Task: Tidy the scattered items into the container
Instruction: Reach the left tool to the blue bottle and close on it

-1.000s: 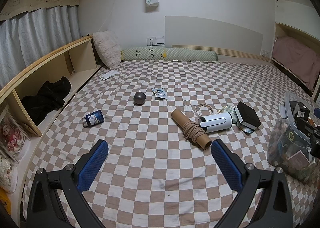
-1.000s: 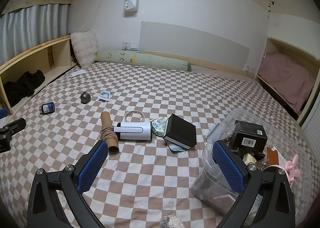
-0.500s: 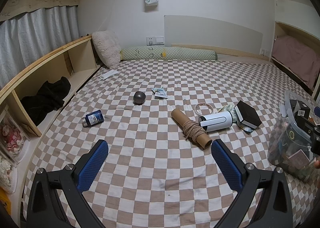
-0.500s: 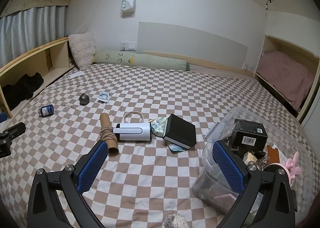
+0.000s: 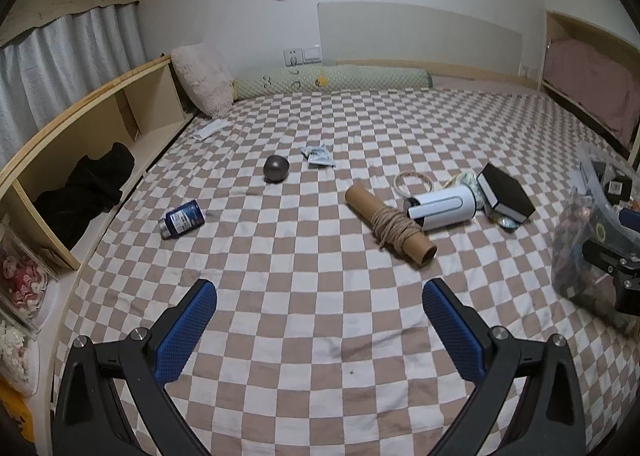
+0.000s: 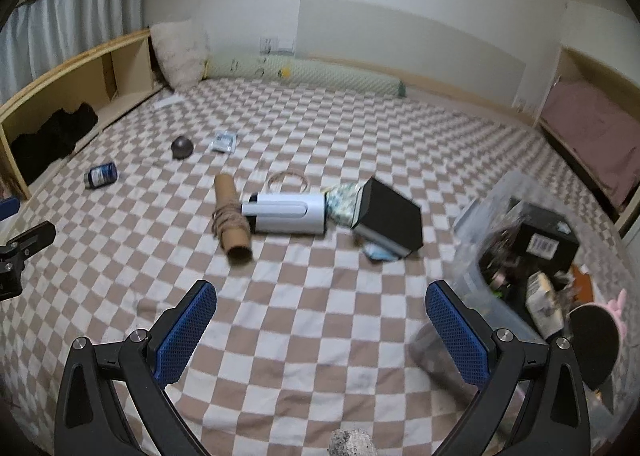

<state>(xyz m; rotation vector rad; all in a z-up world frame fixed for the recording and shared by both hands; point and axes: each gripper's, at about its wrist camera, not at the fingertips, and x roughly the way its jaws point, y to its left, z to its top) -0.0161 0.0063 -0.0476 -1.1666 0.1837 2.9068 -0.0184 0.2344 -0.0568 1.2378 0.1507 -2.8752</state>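
Note:
Scattered on the checkered bed lie a cardboard tube wound with rope [image 5: 390, 226] [image 6: 231, 217], a white cylinder device [image 5: 442, 208] [image 6: 288, 213], a black box [image 5: 506, 192] [image 6: 390, 218], a tape ring [image 5: 414, 181], a dark ball [image 5: 276, 169] [image 6: 182, 146], a blue bottle [image 5: 182, 218] [image 6: 101, 175] and a small packet [image 5: 318, 156] [image 6: 224, 141]. The clear container [image 6: 516, 256] [image 5: 588, 240] stands at the right, holding several items. My left gripper [image 5: 320, 320] and right gripper [image 6: 320, 320] are both open, empty, above the bed.
A wooden shelf [image 5: 80, 144] with dark cloth runs along the left edge. A pillow [image 5: 204, 78] and a green bolster [image 5: 332, 78] lie at the far wall. A small grey lump [image 6: 352, 442] sits at the bottom of the right wrist view.
The right gripper has swung and moved nearer the items; its view is now motion-blurred. The left gripper has barely shifted. Both stay open.

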